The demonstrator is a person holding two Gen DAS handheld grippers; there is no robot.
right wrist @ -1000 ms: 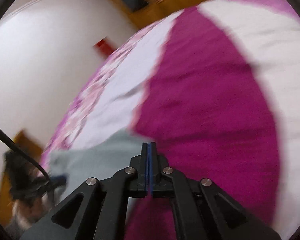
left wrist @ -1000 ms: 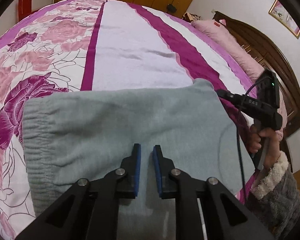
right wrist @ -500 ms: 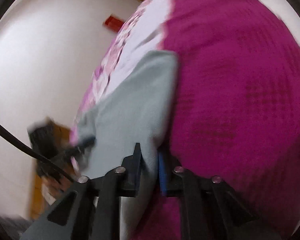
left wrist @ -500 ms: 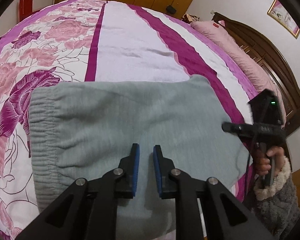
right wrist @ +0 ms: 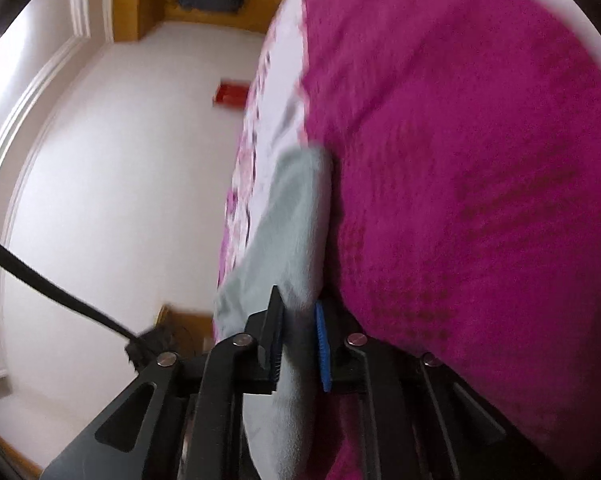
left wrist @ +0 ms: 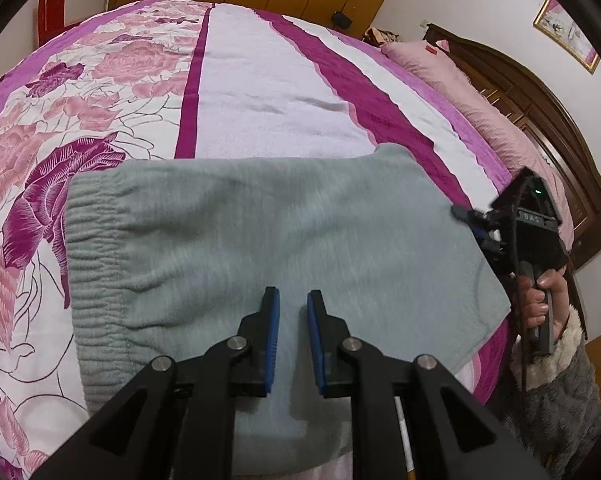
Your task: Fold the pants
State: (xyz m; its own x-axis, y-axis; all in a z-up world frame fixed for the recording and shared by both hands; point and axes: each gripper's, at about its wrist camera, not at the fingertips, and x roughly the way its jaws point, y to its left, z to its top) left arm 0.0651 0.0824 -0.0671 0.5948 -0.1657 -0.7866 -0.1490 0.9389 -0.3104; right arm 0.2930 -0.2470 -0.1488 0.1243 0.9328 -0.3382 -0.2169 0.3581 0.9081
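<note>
1. Grey pants [left wrist: 268, 240] lie folded flat on the floral bed [left wrist: 260, 92], waistband at left.
2. Our right tool [right wrist: 298, 320] is closing on the pants' right edge, cloth btwn its pads.
3. Our left tool [left wrist: 292, 304] hovers above the pants, gap narrow, holding nothing.

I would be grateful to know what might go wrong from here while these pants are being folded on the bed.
1. The right hand-held gripper is closing on only the edge of the pants; so thin a bite may slip or catch a single layer.
2. The left hand-held gripper has its jaws apart above the fabric and holds nothing, so a pull from the right could drag the whole garment across the bedspread instead of folding it.
</note>
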